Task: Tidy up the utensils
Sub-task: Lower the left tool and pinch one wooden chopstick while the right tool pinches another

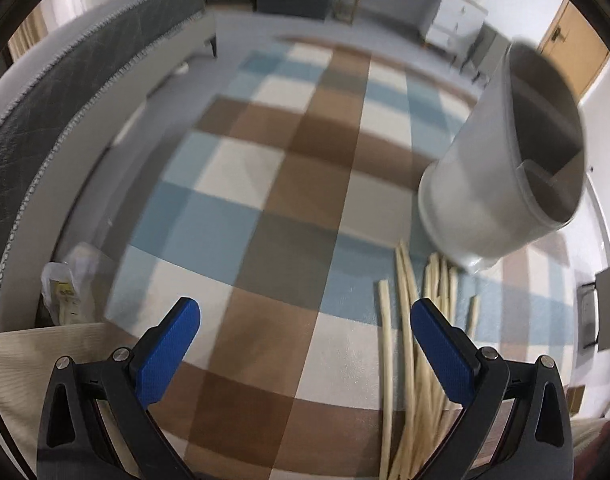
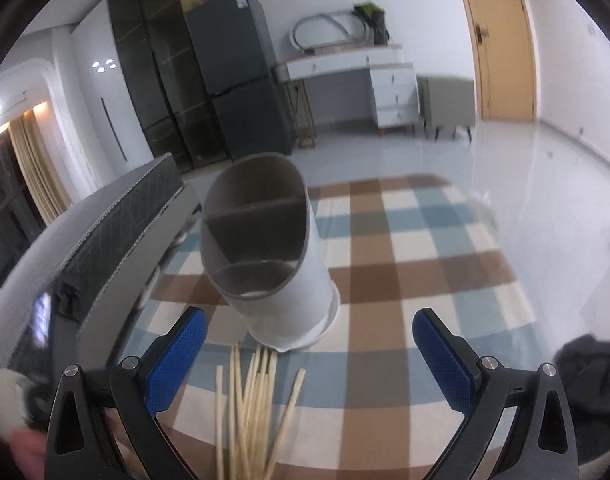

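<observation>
A white cylindrical utensil holder with grey inner dividers stands on a glass table, to the upper right in the left wrist view and at centre in the right wrist view. Several pale wooden chopsticks lie in a loose bundle on the glass just in front of it, also seen low in the right wrist view. My left gripper is open and empty, left of the chopsticks. My right gripper is open and empty, above the chopsticks and in front of the holder.
A checked blue, brown and white rug shows through the glass table. A grey sofa runs along the left. A plastic bag sits at lower left. A dark cloth lies at right. A fridge and white desk stand far back.
</observation>
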